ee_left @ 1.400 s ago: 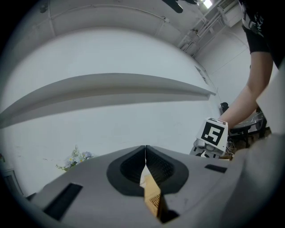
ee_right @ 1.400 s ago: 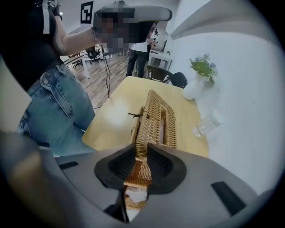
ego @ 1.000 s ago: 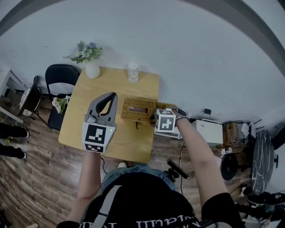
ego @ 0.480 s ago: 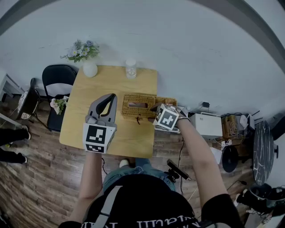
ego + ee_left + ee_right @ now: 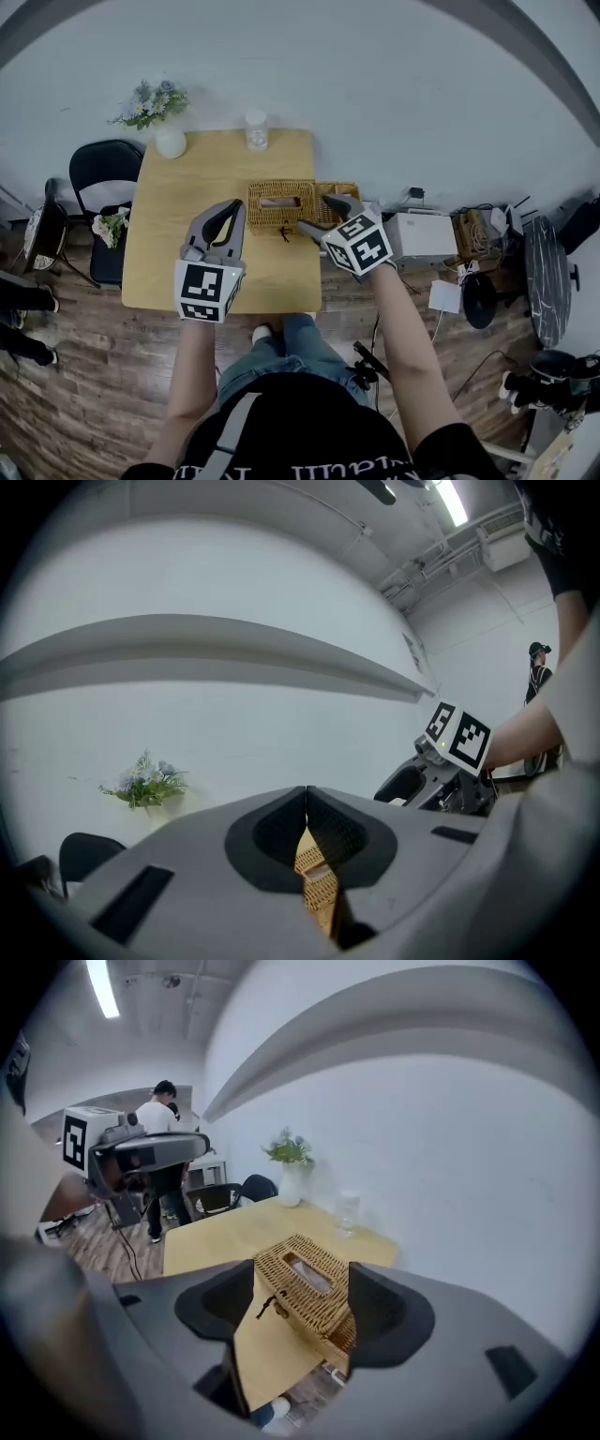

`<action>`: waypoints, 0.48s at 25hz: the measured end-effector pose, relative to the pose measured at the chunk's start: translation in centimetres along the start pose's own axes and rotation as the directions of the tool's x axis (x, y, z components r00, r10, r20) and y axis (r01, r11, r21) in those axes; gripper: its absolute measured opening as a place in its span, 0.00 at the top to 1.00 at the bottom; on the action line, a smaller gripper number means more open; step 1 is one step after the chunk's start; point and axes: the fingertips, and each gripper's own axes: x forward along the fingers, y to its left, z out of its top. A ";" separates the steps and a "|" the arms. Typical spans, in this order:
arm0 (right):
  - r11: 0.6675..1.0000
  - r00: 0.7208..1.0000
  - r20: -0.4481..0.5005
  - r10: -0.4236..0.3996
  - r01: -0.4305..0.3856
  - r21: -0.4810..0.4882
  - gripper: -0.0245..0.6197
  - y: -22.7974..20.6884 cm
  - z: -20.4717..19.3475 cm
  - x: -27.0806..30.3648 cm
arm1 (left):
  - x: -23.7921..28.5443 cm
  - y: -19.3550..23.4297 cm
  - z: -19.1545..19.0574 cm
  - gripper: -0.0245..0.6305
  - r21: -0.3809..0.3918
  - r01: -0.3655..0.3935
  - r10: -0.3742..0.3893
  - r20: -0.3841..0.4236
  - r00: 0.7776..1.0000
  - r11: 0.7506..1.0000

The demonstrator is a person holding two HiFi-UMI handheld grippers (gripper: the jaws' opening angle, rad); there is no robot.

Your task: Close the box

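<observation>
The wicker box [image 5: 281,203] lies on the wooden table [image 5: 187,244] at its right side, and its right end sticks out past the table edge. Its lid is down, with a slot on top and a small clasp hanging at the front. In the right gripper view the wicker box [image 5: 305,1288] shows whole beyond the jaws. My right gripper [image 5: 321,214] hovers just in front of the box; its jaws are opening, with nothing between them. My left gripper [image 5: 230,208] is shut and empty, to the left of the box. Between its pads only a sliver of the wicker box [image 5: 316,888] shows.
A white vase of flowers [image 5: 169,141] and a glass [image 5: 255,131] stand at the table's far edge. A black chair [image 5: 98,169] is on the left. White equipment [image 5: 419,234] and cables lie on the floor to the right. People [image 5: 164,1110] stand far off.
My right gripper has drawn back from the box's right end toward me, turned, and its jaws have spread. The left gripper has stayed in place.
</observation>
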 end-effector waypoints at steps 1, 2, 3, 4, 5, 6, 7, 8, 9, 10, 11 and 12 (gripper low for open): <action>0.999 0.999 0.010 -0.043 0.043 0.011 0.49 -0.2 0.2 -0.7 | -0.2 -0.2 0.1 0.94 -0.005 0.000 0.000 0.004 1.000 1.000; 0.996 0.996 0.023 -0.084 0.084 0.022 0.49 -0.3 0.4 -1.4 | -0.3 -0.4 0.2 0.94 -0.008 -0.001 0.001 0.008 1.000 1.000; 0.993 0.993 0.039 -0.113 0.112 0.036 0.49 -0.4 0.6 -2.1 | -0.5 -0.6 0.3 0.94 -0.009 -0.004 0.004 0.010 1.000 1.000; 0.991 0.990 0.058 -0.128 0.124 0.058 0.49 -0.3 0.9 -2.9 | -0.6 -0.7 0.3 0.94 -0.010 -0.010 0.010 0.012 1.000 1.000; 0.988 0.988 0.079 -0.134 0.127 0.090 0.51 -0.1 1.2 -3.6 | -0.8 -0.7 0.4 0.94 -0.011 -0.018 0.018 0.013 1.000 1.000; 0.983 0.984 0.103 -0.144 0.131 0.126 0.57 0.0 1.5 -4.4 | -0.9 -0.7 0.5 0.94 -0.014 -0.029 0.029 0.016 0.999 0.999; 0.977 0.978 0.130 -0.163 0.141 0.159 0.63 0.0 1.8 -5.3 | -1.0 -0.7 0.6 0.94 -0.018 -0.041 0.042 0.020 0.999 0.999; 0.970 0.969 0.159 -0.189 0.160 0.183 0.69 -0.1 2.1 -6.2 | -1.1 -0.7 0.8 0.94 -0.022 -0.053 0.054 0.024 0.998 0.998; 0.963 0.957 0.188 -0.220 0.183 0.197 0.76 -0.3 2.4 -7.1 | -1.2 -0.8 1.0 0.94 -0.024 -0.065 0.066 0.030 0.997 0.998; 0.957 0.944 0.215 -0.251 0.208 0.203 0.82 -0.4 2.5 -8.1 | -1.3 -1.0 1.3 0.94 -0.025 -0.076 0.077 0.035 0.996 0.997; 0.952 0.931 0.240 -0.275 0.230 0.199 0.92 -0.6 2.7 -9.0 | -1.3 -1.3 1.6 0.94 -0.024 -0.086 0.087 0.040 0.995 0.996; 0.950 0.920 0.262 -0.293 0.249 0.187 0.93 -0.6 2.9 -9.9 | -1.4 -1.5 1.8 0.94 -0.022 -0.096 0.097 0.044 0.994 0.995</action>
